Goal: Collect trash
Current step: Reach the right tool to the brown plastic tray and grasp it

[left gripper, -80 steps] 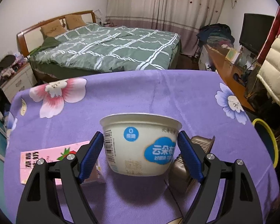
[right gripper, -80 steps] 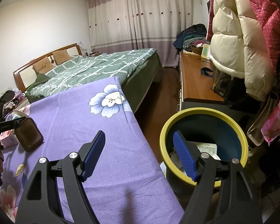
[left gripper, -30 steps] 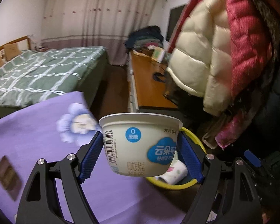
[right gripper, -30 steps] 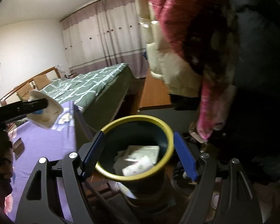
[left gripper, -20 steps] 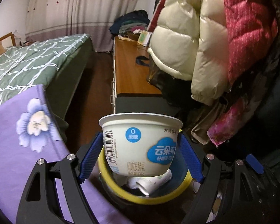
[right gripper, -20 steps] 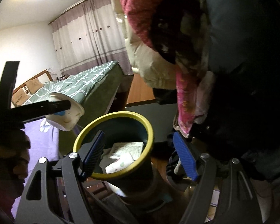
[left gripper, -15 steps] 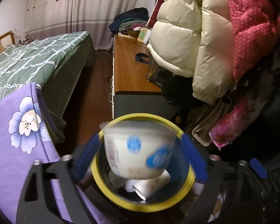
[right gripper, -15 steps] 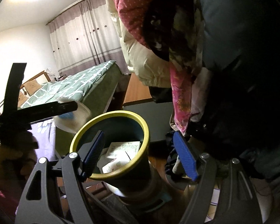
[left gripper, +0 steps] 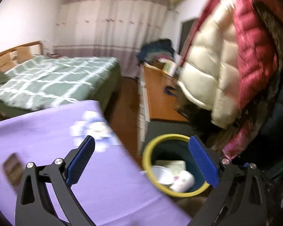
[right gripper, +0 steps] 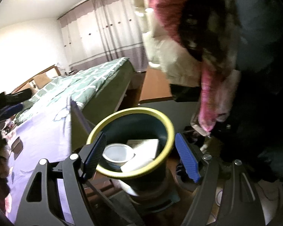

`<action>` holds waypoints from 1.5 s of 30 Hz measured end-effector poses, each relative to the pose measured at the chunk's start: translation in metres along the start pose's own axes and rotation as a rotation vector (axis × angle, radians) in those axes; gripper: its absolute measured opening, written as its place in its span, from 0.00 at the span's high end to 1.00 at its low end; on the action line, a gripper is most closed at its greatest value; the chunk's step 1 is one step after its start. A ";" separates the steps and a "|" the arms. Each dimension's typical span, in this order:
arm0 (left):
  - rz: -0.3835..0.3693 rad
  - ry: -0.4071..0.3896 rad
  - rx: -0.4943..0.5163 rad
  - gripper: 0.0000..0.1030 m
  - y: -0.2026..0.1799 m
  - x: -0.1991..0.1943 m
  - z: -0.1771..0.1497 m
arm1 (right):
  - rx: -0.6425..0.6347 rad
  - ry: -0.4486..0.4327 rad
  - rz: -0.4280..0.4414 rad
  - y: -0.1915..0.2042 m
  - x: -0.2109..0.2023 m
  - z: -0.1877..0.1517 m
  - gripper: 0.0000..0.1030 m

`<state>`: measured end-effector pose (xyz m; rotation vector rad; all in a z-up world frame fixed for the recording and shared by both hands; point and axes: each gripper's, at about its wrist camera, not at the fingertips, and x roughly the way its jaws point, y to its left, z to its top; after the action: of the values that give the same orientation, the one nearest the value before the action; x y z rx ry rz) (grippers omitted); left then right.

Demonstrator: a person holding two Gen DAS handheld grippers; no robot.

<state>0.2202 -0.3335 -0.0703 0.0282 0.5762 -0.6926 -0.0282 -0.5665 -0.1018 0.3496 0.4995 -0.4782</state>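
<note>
Yogurt cup now in bin

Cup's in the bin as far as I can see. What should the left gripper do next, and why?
Probably swing the left gripper back over the purple tablecloth toward the brown item lying there. Its jaws are opening with nothing between them, the white cup sits upright inside the yellow-rimmed bin, and that item looks like trash left to collect.

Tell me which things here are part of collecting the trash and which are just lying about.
Part of the job:
- yellow-rimmed bin
- white cup lying in the bin
- left gripper, opening, nothing between its pads
- brown item on the purple cloth

Just lying about:
- bed
- hanging jackets
- wooden desk
</note>
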 end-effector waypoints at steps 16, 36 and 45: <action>0.453 -0.154 -0.244 0.05 0.237 -0.157 -0.066 | -0.162 0.038 0.158 0.125 0.008 -0.003 0.31; 0.624 -0.256 -0.441 0.05 0.331 -0.206 -0.112 | -0.639 0.238 0.595 0.406 0.082 -0.041 0.15; 0.610 -0.251 -0.456 0.05 0.327 -0.205 -0.112 | -0.716 0.348 0.556 0.444 0.129 -0.062 0.12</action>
<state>0.2369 0.0655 -0.1132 -0.2946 0.4385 0.0393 0.2766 -0.2148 -0.1317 -0.1321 0.8381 0.3181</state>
